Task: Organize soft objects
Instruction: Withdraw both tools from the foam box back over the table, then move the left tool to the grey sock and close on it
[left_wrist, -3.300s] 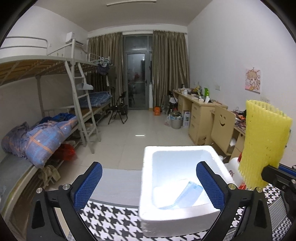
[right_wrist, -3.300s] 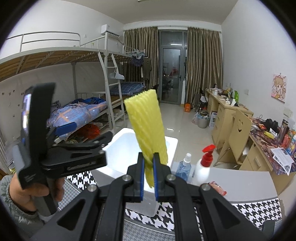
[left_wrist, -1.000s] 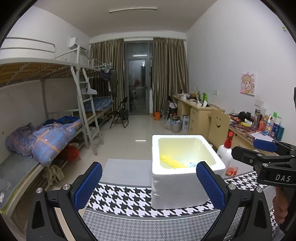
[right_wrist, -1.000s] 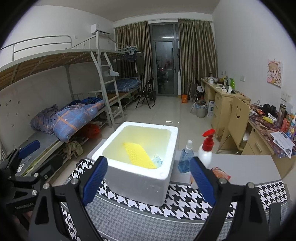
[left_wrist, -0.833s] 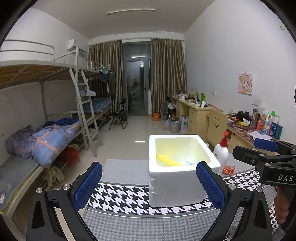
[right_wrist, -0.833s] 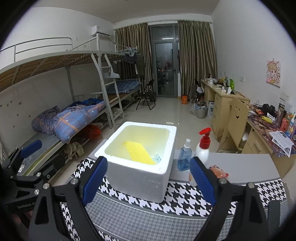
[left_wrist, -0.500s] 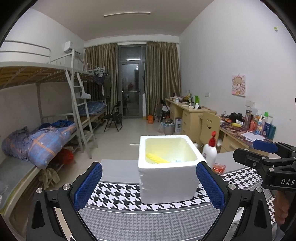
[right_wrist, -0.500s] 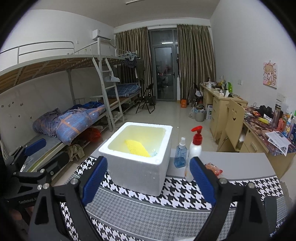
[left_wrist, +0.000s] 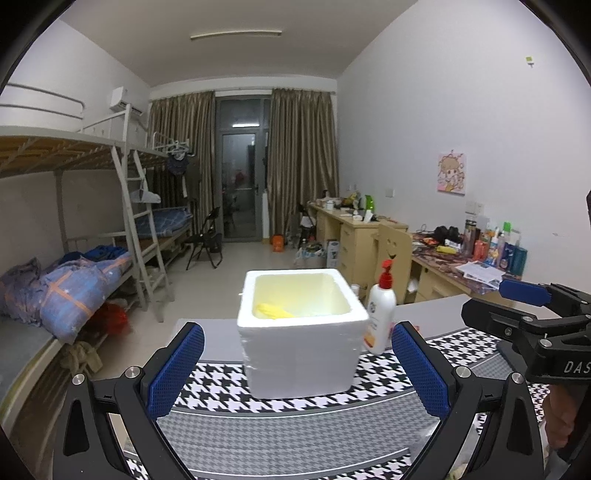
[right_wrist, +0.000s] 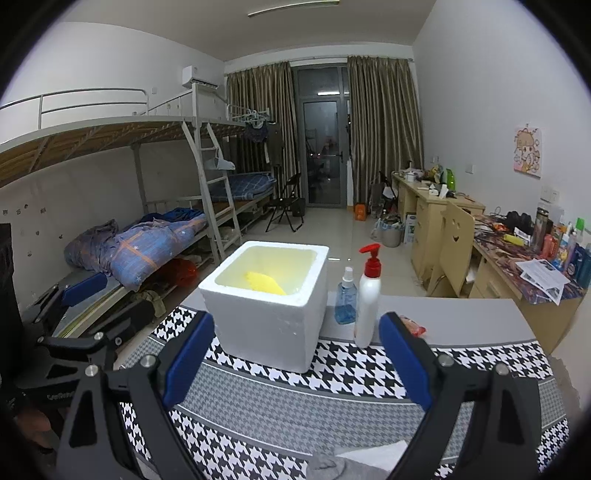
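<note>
Box: a white foam box (left_wrist: 301, 354) stands upright on the houndstooth cloth (left_wrist: 295, 413), ahead of both grippers and apart from them.
Foam net: a yellow net (right_wrist: 265, 282) lies inside the box on its floor, toward the left wall; only part shows over the rim.
Beside the box: a white pump bottle (right_wrist: 367, 306) with a red top stands just right of it, a small blue bottle (right_wrist: 345, 301) behind that, and a red packet (right_wrist: 413, 326) lies on the grey table (right_wrist: 472, 319).
Near edge: a grey cloth (right_wrist: 332, 465) and something white lie under the right gripper; what they are I cannot tell.
Room: bunk bed (left_wrist: 74, 273) to the left, desks (left_wrist: 369, 236) to the right, well behind.
Left gripper (left_wrist: 297, 369): level, pointing at the box, jaws spread wide, nothing between the pads.
Right gripper (right_wrist: 297, 356): level, just right of the left one, jaws equally wide apart, holding nothing.
</note>
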